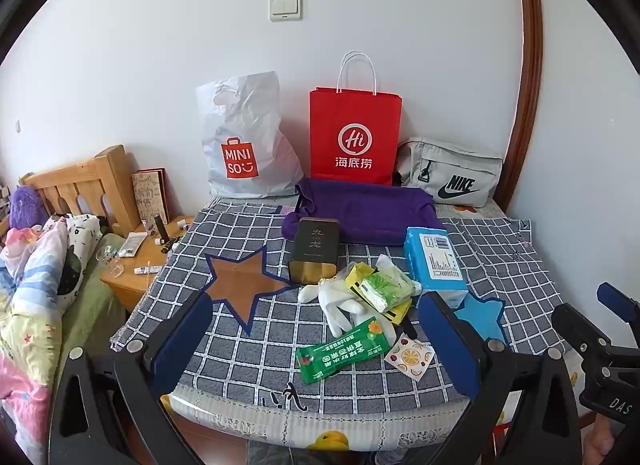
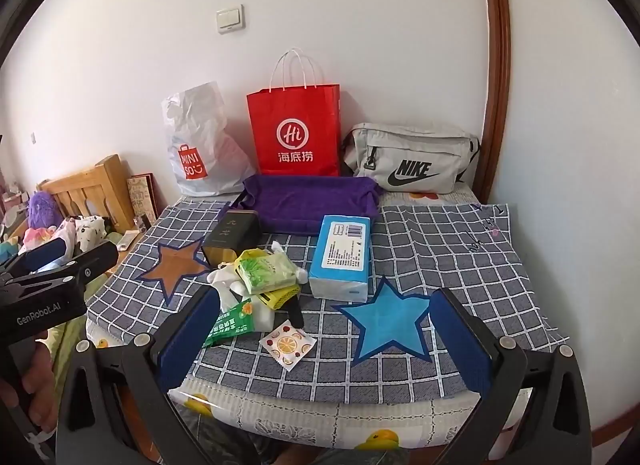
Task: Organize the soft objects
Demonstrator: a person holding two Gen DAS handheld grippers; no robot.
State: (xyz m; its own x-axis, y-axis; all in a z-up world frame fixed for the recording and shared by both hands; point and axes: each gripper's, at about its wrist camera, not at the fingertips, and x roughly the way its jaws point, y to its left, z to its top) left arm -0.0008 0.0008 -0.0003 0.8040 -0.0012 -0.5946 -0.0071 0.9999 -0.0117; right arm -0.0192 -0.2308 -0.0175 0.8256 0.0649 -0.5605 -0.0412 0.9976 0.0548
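Bright, even daylight, soft shadows, sharp center, heavy fisheye warp w/ dark corners.

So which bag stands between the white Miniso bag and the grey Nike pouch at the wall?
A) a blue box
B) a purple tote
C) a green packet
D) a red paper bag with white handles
D: the red paper bag stands upright between the Miniso bag and the Nike pouch.

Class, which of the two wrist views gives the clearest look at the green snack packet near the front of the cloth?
The left wrist view: the green snack packet lies whole and unobstructed between the open jaws. In the right wrist view, the packet is partly hidden behind that gripper's own finger, so only its right end shows.
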